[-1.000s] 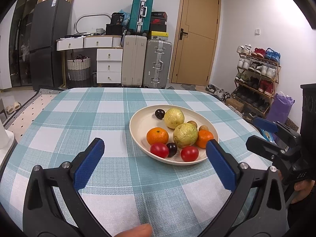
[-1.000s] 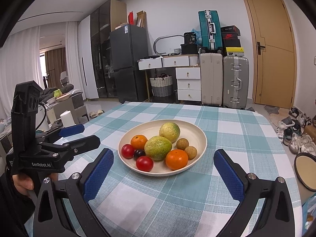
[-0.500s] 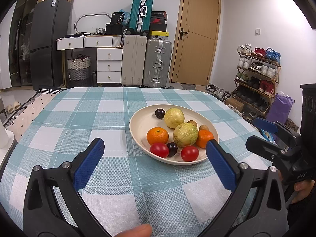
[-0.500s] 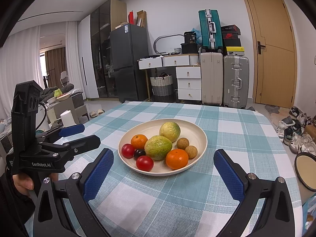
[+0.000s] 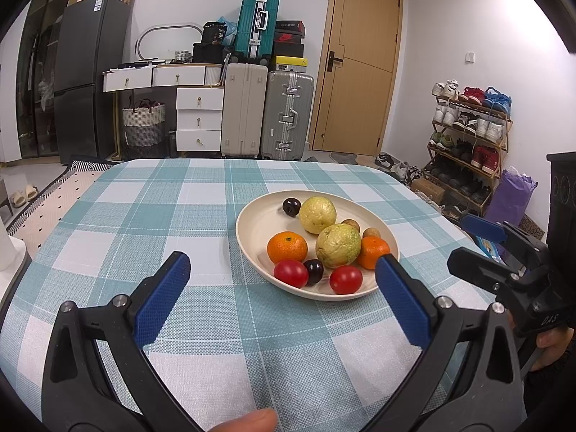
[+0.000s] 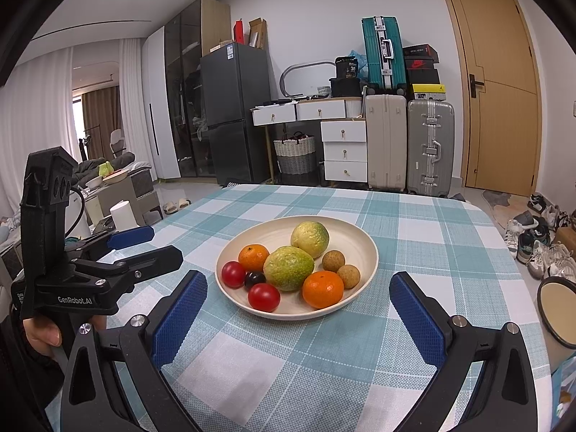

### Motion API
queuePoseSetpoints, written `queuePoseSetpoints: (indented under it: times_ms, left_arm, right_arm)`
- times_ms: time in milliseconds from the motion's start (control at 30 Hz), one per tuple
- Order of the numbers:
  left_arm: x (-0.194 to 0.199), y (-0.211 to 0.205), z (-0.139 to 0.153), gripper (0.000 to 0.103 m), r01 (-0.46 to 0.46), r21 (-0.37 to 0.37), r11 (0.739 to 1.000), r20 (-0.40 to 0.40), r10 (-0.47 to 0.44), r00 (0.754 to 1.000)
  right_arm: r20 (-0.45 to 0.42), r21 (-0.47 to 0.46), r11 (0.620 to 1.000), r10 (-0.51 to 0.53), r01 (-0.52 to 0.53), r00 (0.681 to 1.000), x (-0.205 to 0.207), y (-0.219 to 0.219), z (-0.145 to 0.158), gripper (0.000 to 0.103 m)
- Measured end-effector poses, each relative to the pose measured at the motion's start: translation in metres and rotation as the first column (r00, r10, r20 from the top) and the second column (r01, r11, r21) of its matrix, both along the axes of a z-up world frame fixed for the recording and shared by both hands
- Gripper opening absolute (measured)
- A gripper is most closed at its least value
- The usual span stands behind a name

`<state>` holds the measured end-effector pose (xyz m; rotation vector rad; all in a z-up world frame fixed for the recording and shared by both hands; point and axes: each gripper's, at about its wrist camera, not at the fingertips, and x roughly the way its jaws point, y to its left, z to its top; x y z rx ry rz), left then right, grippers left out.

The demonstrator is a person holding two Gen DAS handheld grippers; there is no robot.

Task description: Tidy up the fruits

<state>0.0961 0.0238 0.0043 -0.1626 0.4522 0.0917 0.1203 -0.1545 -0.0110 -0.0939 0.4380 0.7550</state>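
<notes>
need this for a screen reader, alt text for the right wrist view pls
A cream plate of mixed fruit sits on a teal checked tablecloth, just beyond the open right gripper. The left gripper, also open, is at the left; suitcases and a door stand behind.

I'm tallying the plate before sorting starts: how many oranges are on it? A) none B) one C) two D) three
C: the plate holds two oranges, one orange toward the back left and another orange at the front right, among the other fruit.
</notes>
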Motion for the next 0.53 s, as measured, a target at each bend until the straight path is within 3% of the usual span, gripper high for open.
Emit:
queuePoseSetpoints:
  times_ms: [533]
  left_arm:
    - [-0.0003,-0.0007,-0.0018,0.102,0.000,0.000,1.000,0.001,0.000,1.000]
  right_arm:
    - [0.001,-0.005,1.000,0.006,-0.006,1.000,-0.0019,0.0019,-0.0027,0.103]
